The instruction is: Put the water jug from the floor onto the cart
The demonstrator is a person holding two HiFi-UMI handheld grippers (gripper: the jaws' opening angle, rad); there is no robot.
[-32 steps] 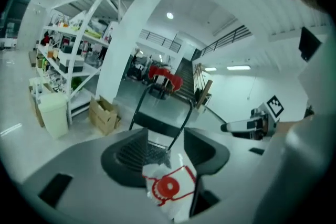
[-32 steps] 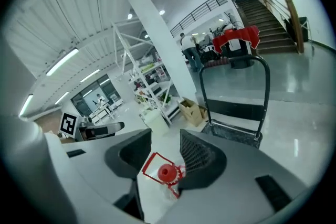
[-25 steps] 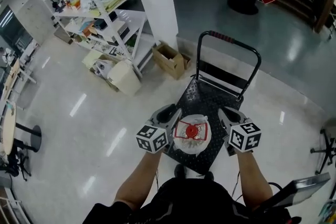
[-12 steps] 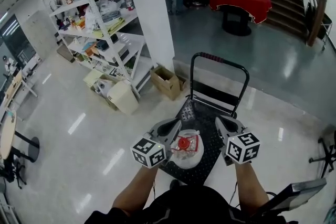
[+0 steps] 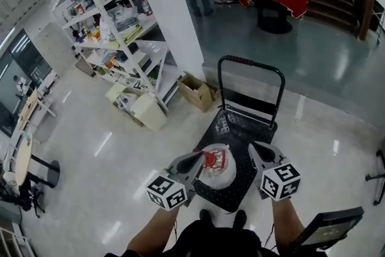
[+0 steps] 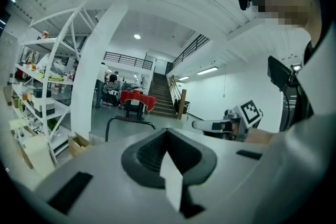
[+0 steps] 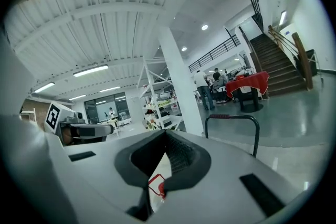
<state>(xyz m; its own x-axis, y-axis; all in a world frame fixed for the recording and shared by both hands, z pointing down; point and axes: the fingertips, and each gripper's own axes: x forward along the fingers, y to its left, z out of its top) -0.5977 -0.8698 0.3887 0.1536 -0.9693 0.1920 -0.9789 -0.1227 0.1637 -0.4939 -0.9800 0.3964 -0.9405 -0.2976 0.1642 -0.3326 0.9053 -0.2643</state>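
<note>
The water jug [image 5: 218, 170] stands upright, red cap on top, on the dark deck of the cart [image 5: 243, 127], low in the middle of the head view, so I judge the job done. My left gripper [image 5: 197, 157] and right gripper [image 5: 255, 148] flank it without touching it, each with its jaws pressed together on nothing. Held clear like this, neither should knock the jug. The cart's handle [image 5: 251, 62] rises beyond it.

Right tongs [image 7: 166, 136] closed & empty, cart handle [image 7: 231, 117] ahead, water jug [image 7: 157, 185] visible below thru gap.
</note>
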